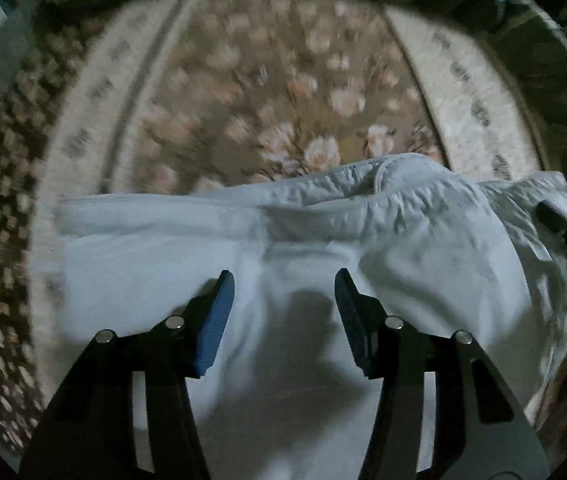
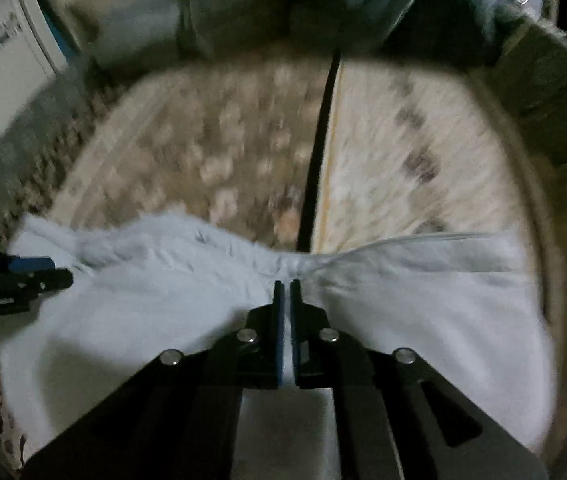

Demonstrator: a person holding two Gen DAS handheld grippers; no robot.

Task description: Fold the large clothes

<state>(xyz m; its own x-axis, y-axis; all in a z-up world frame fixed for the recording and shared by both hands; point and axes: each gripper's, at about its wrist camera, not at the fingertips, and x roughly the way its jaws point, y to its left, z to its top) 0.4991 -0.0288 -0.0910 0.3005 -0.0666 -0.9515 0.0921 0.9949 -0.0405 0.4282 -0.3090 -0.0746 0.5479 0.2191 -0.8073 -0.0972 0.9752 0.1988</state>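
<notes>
Over a floral carpet (image 1: 283, 92), a white garment (image 1: 423, 248) lies spread, gathered waistband at its far edge. Left tool (image 1: 284, 292) hangs above the cloth w/ jaws about half apart, nothing between the blue pads. Right tool (image 2: 287, 285) is pinched nearly closed on a bunched fold of the garment, fabric pulling taut to both sides. Both views blurred.
</notes>
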